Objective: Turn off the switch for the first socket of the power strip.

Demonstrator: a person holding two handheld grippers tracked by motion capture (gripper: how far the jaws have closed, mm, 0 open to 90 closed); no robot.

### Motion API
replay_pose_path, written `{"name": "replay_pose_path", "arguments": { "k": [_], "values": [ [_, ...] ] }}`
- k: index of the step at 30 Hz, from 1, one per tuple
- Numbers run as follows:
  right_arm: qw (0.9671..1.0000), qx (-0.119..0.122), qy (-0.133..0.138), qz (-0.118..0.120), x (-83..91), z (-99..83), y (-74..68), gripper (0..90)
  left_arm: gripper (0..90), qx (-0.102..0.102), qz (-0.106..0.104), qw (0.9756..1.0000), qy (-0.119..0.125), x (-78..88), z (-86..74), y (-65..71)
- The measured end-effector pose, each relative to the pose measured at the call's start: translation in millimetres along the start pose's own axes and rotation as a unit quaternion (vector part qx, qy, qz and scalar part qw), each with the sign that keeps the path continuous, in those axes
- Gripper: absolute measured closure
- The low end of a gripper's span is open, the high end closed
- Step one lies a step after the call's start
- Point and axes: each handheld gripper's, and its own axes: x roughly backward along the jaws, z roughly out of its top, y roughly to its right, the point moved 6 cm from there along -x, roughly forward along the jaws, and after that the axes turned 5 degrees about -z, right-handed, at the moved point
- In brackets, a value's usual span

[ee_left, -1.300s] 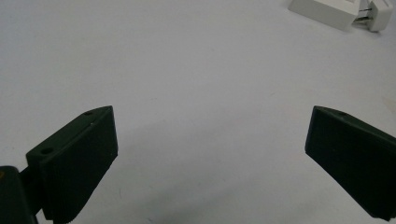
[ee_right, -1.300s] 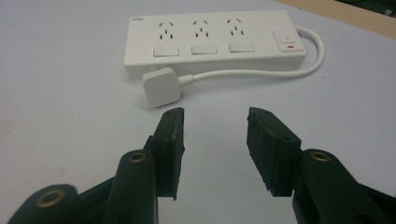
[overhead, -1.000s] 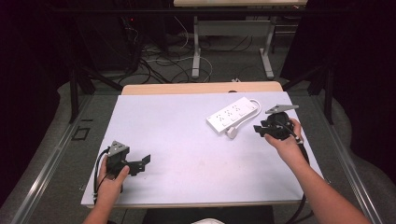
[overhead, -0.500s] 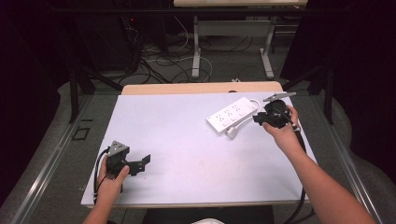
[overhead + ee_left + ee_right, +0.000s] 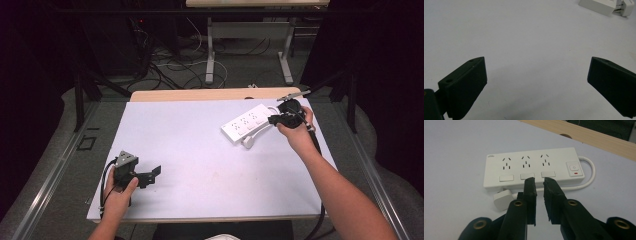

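A white power strip (image 5: 246,124) with three sockets lies flat at the table's far right; its white cable (image 5: 591,173) loops beside it and its plug (image 5: 502,200) rests against its near side. My right gripper (image 5: 272,120) hovers at the strip's right end. In the right gripper view the strip (image 5: 534,167) sits just beyond the gripper (image 5: 539,181), whose jaws stand almost together with a thin gap and nothing between them. My left gripper (image 5: 155,172) rests near the table's front left corner, jaws wide apart (image 5: 536,67) over bare table, with the strip (image 5: 596,6) far off.
The light grey table (image 5: 200,150) has a wooden strip (image 5: 200,95) along its far edge. Beyond it stand dark floor, cables and another table's legs (image 5: 210,55).
My right gripper has moved toward the far edge of the table, up to the strip's right end. The left gripper has stayed put.
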Motion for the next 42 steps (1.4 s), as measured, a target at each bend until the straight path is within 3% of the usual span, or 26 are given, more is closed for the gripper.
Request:
{"name": "replay_pose_path", "arguments": {
  "k": [16, 32, 42],
  "values": [
    [0.9997, -0.02, -0.009, -0.008, -25.0, 13.1, 0.2, 89.7, 2.4, -0.005, -0.001, 1.0, -0.005, 0.5, 0.0, -0.6],
    [0.998, -0.053, -0.025, -0.027, -52.5, 10.4, 8.0, 90.0, 2.5, -0.006, -0.001, 0.9999, -0.008, 0.1, -0.5, -0.7],
    [0.9975, -0.058, -0.029, -0.029, -64.7, 8.0, 8.8, 90.0, 2.6, -0.005, -0.002, 0.9999, -0.01, -0.1, -0.9, -0.9]
  ]
}}
